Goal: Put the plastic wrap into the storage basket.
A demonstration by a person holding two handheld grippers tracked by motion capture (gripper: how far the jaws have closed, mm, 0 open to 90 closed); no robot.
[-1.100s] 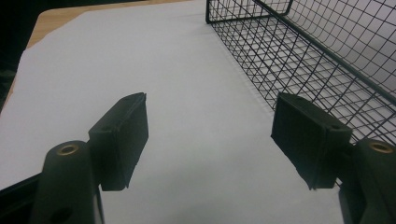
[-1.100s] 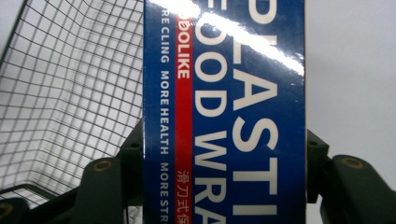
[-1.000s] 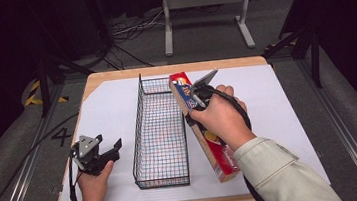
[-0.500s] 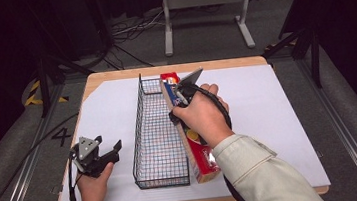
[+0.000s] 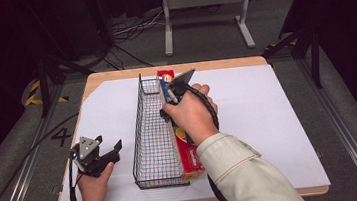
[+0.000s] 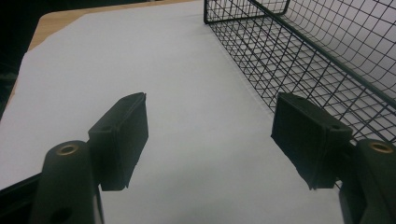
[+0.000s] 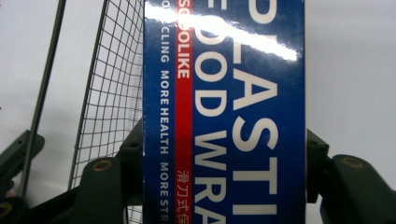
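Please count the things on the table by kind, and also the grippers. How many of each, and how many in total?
Black wire mesh baskets, long and rectangular: 1
Long blue and red cardboard boxes of plastic food wrap: 1, clamped in the right gripper at the basket's right side
White paper sheets covering the wooden table: 1
Black two-jaw grippers: 2, the left gripper open above the sheet
Total: 5

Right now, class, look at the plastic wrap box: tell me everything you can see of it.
The box is long, narrow and glossy, seemingly cardboard. Its blue face carries large white letters and a red stripe; the high view shows red and yellow near its close end. It lies lengthwise along the wire basket's right wall, right at the rim; whether it has gone inside is unclear. The right gripper clamps its long sides between both fingers, a hand covering its middle.
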